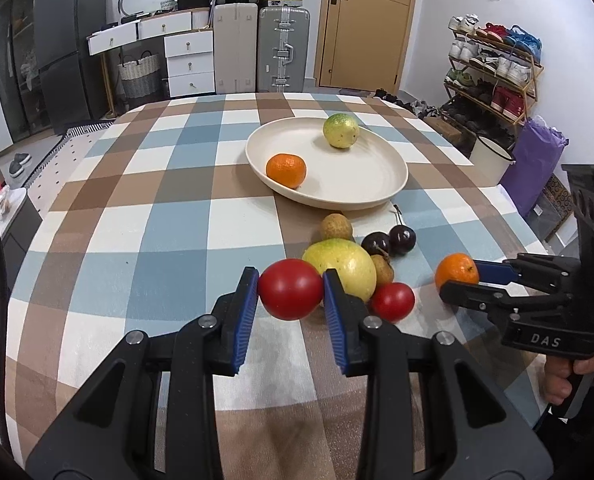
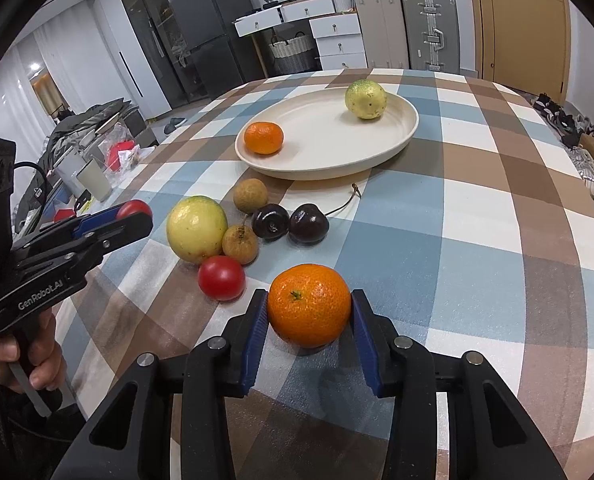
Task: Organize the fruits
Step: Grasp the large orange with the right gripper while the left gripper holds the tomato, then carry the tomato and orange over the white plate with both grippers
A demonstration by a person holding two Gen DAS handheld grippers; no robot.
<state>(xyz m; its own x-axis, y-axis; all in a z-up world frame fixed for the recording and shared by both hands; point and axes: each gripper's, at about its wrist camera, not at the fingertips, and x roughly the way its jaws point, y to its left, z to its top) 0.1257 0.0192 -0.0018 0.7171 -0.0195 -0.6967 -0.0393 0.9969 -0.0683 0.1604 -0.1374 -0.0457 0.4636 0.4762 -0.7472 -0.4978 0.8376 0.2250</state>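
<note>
Red and round, a tomato (image 1: pixel 290 289) sits clamped between the blue pads of the left gripper (image 1: pixel 290 292), held near the front edge of the table (image 1: pixel 137 200). The right gripper (image 2: pixel 309 316) is likewise closed on a mandarin (image 2: pixel 309 305), both pads pressed to its sides, near the same front edge. Between the two grippers lies a loose cluster on the checked cloth: a large yellow-green fruit (image 2: pixel 196 229), a second tomato (image 2: pixel 222 278) just beside it, two brown longans (image 2: pixel 250 195) (image 2: pixel 240 243), and two dark cherries (image 2: pixel 270 220) (image 2: pixel 309 223) side by side. Toward the far edge stands a cream plate (image 2: pixel 377 156), carrying a second mandarin (image 2: pixel 263 137) at its left rim and a speckled yellow-green fruit (image 2: pixel 365 100) at its far side, the two well apart.
</note>
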